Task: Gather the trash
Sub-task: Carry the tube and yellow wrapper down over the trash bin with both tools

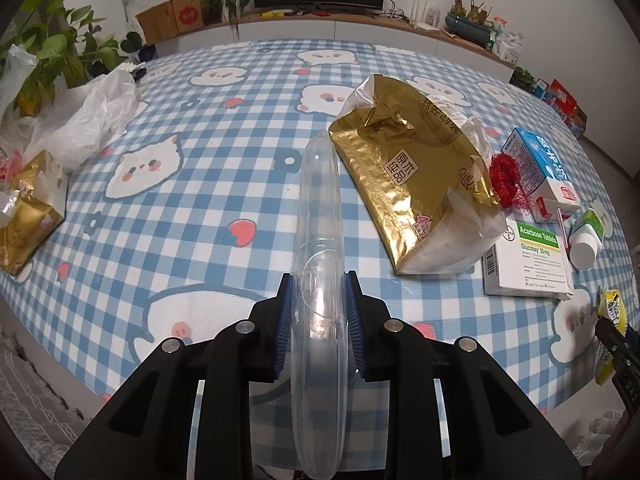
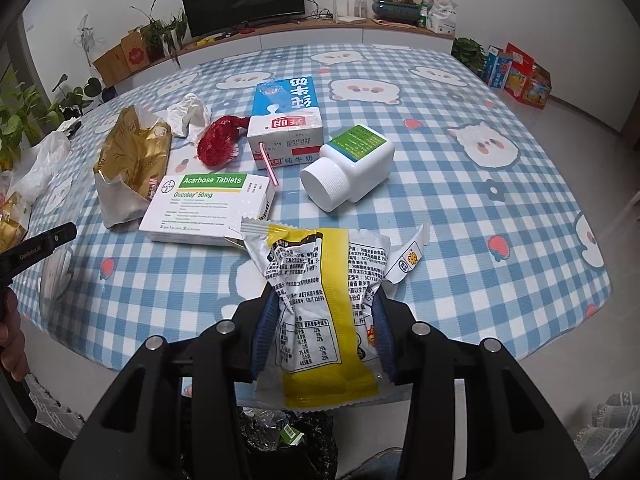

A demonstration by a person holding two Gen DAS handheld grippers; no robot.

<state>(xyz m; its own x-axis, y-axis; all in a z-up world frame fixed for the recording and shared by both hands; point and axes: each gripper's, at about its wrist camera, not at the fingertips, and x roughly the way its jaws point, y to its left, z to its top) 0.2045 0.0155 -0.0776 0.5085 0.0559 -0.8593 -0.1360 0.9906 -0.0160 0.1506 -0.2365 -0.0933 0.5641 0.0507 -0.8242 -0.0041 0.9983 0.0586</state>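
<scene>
Left gripper (image 1: pixel 319 312) jaws clamp a clear plastic lid (image 1: pixel 318 240) edge-on above the checked bench (image 1: pixel 200 200), right gripper (image 2: pixel 324 332) jaws pinch a crumpled yellow snack wrapper (image 2: pixel 320 280) over its near edge

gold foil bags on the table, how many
2: one large gold bag mid-table beside the red mesh, one smaller gold bag at the table's left edge. More could hide under the white plastic bags.

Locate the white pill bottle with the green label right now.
In the right wrist view the white pill bottle lies on its side on the checked tablecloth, centre-right, just right of the milk carton, cap toward the camera.
</scene>
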